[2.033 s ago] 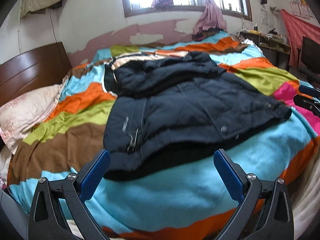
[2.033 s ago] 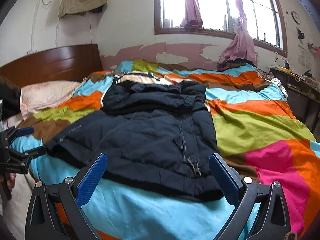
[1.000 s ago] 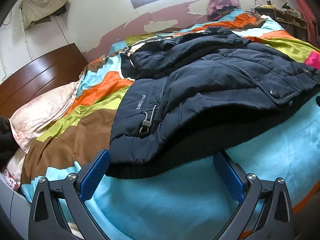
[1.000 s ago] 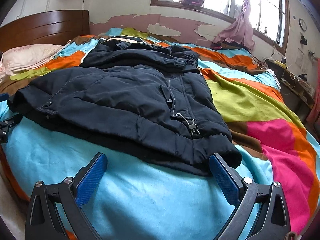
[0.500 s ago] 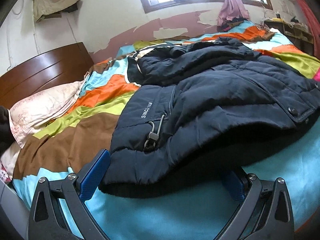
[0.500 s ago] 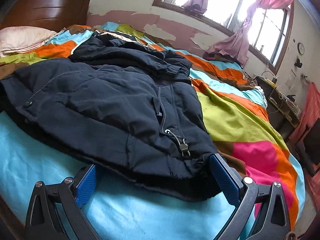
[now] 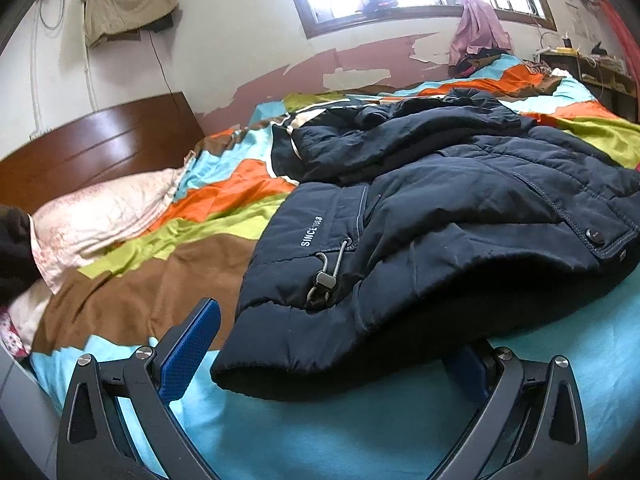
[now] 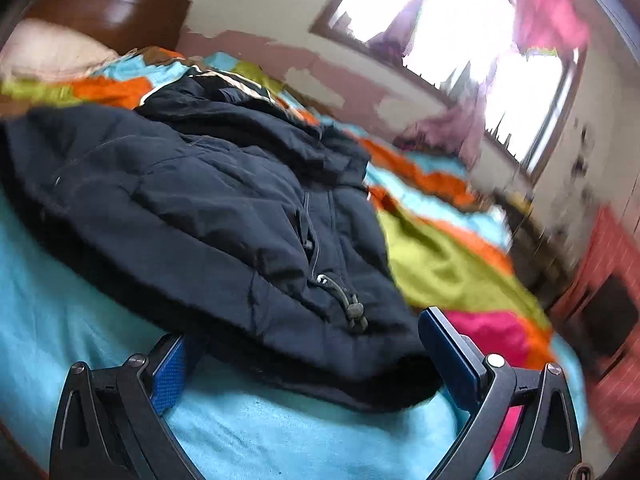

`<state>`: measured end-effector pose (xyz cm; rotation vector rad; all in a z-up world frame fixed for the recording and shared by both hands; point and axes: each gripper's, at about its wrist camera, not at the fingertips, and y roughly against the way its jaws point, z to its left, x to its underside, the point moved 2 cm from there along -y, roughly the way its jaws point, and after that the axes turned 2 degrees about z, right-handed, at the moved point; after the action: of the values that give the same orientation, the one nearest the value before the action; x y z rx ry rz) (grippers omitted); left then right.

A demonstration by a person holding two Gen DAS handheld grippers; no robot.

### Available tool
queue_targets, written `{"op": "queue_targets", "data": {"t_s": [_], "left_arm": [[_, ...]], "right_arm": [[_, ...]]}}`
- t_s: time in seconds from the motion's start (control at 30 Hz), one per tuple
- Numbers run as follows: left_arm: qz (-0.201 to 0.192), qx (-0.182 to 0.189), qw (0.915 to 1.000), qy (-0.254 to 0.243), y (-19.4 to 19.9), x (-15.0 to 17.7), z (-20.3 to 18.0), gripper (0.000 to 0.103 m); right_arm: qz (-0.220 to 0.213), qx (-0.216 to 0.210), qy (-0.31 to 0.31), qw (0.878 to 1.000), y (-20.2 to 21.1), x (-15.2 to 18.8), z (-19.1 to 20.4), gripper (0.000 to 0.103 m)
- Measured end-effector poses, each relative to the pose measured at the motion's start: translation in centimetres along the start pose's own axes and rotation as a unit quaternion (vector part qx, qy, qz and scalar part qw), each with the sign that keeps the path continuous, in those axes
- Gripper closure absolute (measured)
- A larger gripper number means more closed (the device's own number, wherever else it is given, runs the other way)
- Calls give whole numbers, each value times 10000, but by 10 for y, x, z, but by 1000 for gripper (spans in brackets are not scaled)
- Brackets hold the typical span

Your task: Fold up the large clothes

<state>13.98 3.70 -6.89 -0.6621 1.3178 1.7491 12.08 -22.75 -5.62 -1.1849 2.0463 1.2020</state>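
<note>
Right now a dark blue jacket (image 7: pixel 460 216) lies spread across a bed with a striped bedspread (image 7: pixel 192 280), its hem nearest both cameras. Both tongs are wide open and hold nothing. The left gripper (image 7: pixel 324 344) straddles the hem's left corner: one blue finger (image 7: pixel 188 348) shows beside the cloth, the other is mostly hidden behind the hem. The right gripper (image 8: pixel 308 356) straddles the hem's right corner by a drawcord toggle (image 8: pixel 354 314). A pillow (image 7: pixel 100 216) sits near the wooden headboard (image 7: pixel 92 148)
</note>
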Motion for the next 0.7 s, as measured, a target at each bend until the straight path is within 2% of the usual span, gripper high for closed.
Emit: {"op": "queue_targets", "data": {"t_s": [0.07,0.2,0.33,0.5,0.57,0.7], "left_arm": [[-51,-41,10000,-58,-1,0,-1,1],[-226,-15,9997,-86,-4,-5,-3,1],[-269,87,9996,72,-10,-9,-2,1],[-361,122,9993,57,-4,-8,-1,1],[-445,40,9990,-28,-2,-9,-3,1],[-676,-127,9972,-294,4,-8,-11,2]], "right_arm": [[-53,-19,113,9999,-2,-1,0,0],[-15,-357,93,9993,-17,-9,-10,0],[-253,-600,-123,9978,-18,-22,-22,1],[-387,-801,-446,9950,-12,-17,-24,2],[-496,-809,-415,9946,-7,-16,-21,10],[-667,-693,-174,9952,-1,-16,-11,20]]}}
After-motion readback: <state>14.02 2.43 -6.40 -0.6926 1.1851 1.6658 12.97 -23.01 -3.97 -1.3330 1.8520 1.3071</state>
